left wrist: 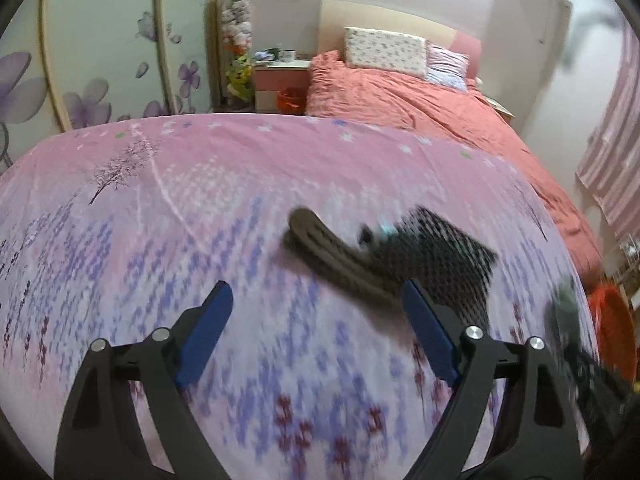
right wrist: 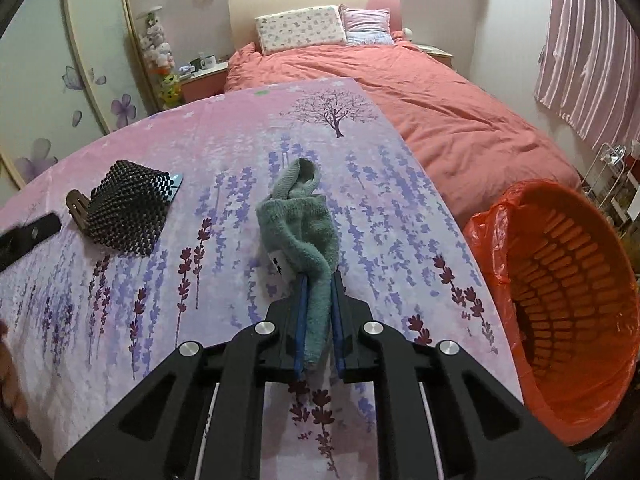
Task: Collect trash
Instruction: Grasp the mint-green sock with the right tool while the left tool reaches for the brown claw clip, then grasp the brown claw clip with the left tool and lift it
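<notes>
Two views. Left wrist: left gripper (left wrist: 316,334) spread, empty, aimed at black studded mesh pad (left wrist: 444,256) on pink floral sheet (left wrist: 200,168). Right wrist: right gripper (right wrist: 319,286) pinches grey-green terry sock (right wrist: 298,216) near orange plastic bin (right wrist: 560,300), likely for dropping.

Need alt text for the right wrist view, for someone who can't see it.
The right tool is shut on a grey-green sock lying on a pink floral sheet. An orange basket lined with an orange bag sits to the right; a black mesh item lies on the left.
</notes>
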The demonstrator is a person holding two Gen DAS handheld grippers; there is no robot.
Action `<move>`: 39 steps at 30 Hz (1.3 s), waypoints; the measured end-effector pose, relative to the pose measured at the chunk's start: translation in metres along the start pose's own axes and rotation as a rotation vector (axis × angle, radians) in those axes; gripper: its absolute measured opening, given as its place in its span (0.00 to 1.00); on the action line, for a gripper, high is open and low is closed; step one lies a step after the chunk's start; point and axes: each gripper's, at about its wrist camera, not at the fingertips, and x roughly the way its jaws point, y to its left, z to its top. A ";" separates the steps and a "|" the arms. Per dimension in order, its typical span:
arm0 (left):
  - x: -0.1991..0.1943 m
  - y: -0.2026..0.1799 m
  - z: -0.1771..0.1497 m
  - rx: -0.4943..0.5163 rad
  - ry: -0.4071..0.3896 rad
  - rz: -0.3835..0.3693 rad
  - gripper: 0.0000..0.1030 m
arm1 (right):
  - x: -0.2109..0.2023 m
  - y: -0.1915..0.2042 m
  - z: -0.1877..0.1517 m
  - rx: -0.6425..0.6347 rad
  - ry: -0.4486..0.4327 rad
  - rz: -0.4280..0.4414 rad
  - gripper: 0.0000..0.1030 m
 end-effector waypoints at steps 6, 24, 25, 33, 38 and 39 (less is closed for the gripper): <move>0.036 0.003 0.036 -0.068 0.039 0.030 0.77 | 0.002 -0.005 0.002 -0.002 0.001 0.001 0.12; 0.039 0.019 0.008 0.068 0.106 -0.026 0.34 | 0.006 -0.007 0.002 0.000 0.001 0.010 0.12; 0.034 0.019 0.000 0.106 0.098 -0.039 0.34 | 0.006 -0.006 0.002 -0.001 0.001 0.008 0.12; -0.005 0.031 -0.028 0.141 0.044 -0.043 0.59 | 0.004 0.004 0.001 -0.025 -0.001 -0.020 0.12; -0.023 0.024 -0.041 0.121 0.034 -0.025 0.76 | 0.001 0.008 0.000 -0.035 -0.003 -0.016 0.14; -0.023 0.020 -0.044 0.120 0.044 -0.015 0.76 | 0.000 0.008 -0.001 -0.040 -0.003 -0.017 0.14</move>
